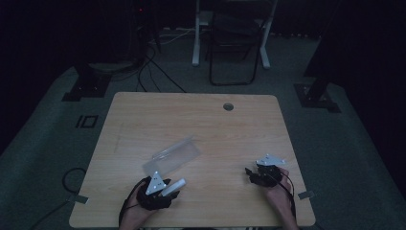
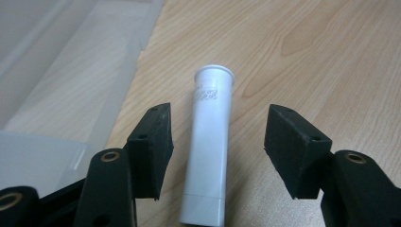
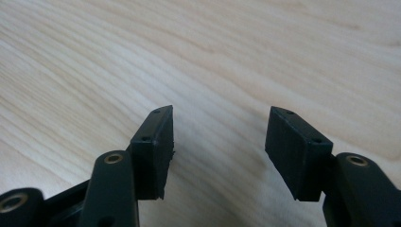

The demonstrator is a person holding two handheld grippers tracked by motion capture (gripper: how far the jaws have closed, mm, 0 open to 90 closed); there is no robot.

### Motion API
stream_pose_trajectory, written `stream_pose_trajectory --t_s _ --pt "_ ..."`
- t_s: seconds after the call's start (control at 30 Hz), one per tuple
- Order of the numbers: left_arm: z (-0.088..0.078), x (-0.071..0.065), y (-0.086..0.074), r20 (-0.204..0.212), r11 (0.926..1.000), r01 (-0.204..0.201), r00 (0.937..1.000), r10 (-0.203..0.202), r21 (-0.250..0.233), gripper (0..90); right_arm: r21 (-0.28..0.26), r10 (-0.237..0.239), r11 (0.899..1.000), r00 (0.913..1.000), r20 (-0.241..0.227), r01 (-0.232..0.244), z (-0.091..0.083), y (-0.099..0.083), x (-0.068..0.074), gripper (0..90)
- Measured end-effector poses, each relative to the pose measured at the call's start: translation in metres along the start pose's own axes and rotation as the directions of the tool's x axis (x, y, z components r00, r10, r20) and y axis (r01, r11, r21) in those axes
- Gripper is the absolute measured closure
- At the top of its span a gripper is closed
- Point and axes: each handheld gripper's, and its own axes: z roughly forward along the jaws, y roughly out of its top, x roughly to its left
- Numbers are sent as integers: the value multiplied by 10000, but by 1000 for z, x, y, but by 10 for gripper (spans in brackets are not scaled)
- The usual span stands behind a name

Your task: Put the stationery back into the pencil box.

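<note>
A smooth white plastic tube (image 2: 208, 156) lies flat on the light wooden tabletop (image 1: 215, 129), close to its near edge and toward the near left corner. In the left gripper view it is a slim, round cylinder with a flared, open rim at the far end, a small patch of grey printed marking just below that rim, and a faint seam ringing it near the near end. Its surface is matte and unmarked otherwise.

The left gripper (image 2: 218, 142) sits over the tube with its black jaws spread wide: the tube lies between them, with bare wood visible on both sides, so neither pad touches it. In the high view the tube pokes out from that gripper toward the middle of the tabletop.

A clear, flat plastic case (image 1: 173, 155) with a raised lid lies just beyond the left gripper, toward the tabletop's centre.

The right gripper (image 3: 220, 137) rests near the near right corner, jaws spread apart over bare wood, nothing between them.
</note>
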Motion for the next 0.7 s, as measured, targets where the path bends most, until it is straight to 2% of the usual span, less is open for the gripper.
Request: stream_pose_trajectory --t_s 0.1,0.3,0.53,0.67,0.7 --pt "1 -1 0 -59 9998 -93 9999 94 163 455 -54 280 9996 9996 -55 -280 -1 -6 -1 421" --pt "4 -2 0 -78 9987 -243 9997 246 439 521 -160 527 9985 9986 9 -527 0 -8 -5 419" --pt "3 -1 -1 -75 9984 -255 9996 259 508 569 -219 615 9979 9981 -51 -616 -1 -10 -6 420" --pt "4 0 -1 -128 9971 -282 9995 292 704 614 -239 701 9972 9975 -62 -702 -2 -12 -8 420" --pt "5 0 -2 -211 9948 -418 9988 439 934 627 -277 708 9971 9975 -52 -709 -3 -12 -10 420"
